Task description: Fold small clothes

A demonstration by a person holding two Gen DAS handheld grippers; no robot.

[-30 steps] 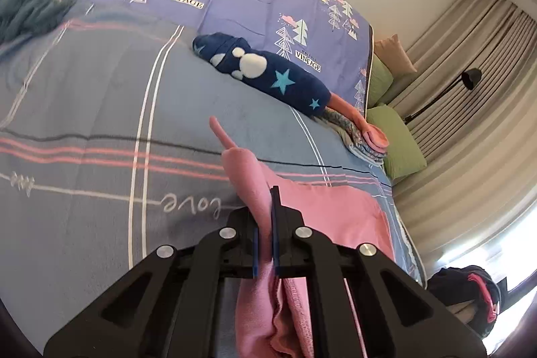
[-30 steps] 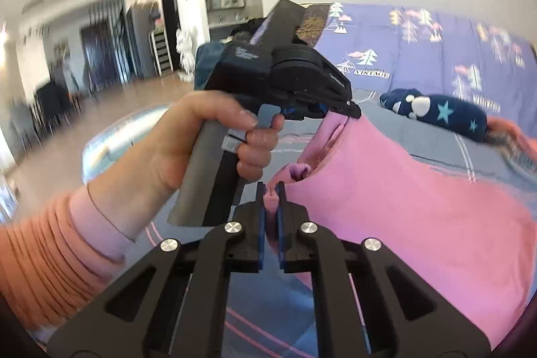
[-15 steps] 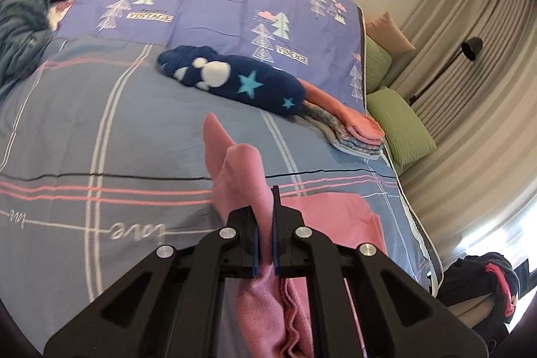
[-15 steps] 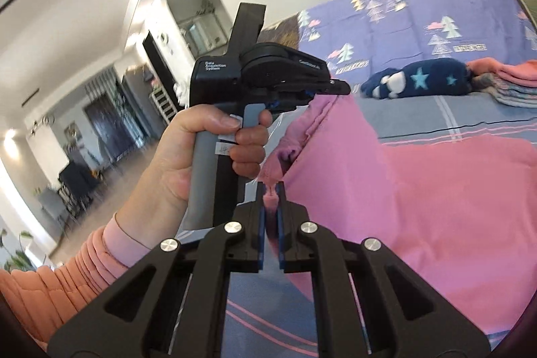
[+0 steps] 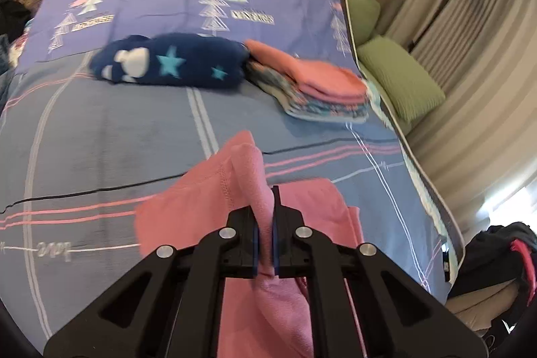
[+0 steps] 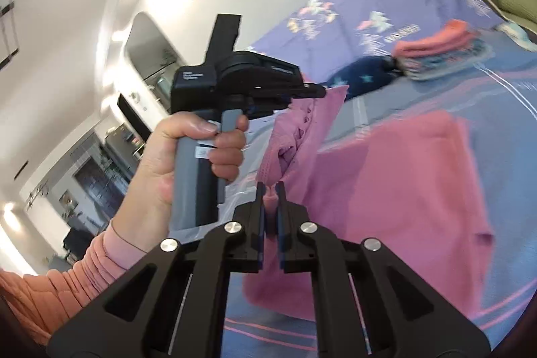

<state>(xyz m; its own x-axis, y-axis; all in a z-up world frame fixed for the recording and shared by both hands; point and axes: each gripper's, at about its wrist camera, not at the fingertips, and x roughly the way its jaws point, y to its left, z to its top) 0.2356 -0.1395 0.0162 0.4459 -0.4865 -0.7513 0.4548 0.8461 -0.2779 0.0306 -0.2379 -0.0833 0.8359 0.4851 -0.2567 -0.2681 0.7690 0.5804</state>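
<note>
Bed point(image 5: 100, 130) w/ striped cover, curtains point(image 5: 486, 62)

soft matt pink knit cloth garment point(image 5: 198, 207) with a stitched hem | matt black plastic left gripper point(image 5: 265, 244), bright metal screws | grey-blue woven bedspread point(image 5: 110, 136), matt, faintly napped | fuzzy navy fleece bundle with stars point(image 5: 174, 64) at 11 o'clock | ribbed orange sleeve point(image 6: 67, 277)
</note>
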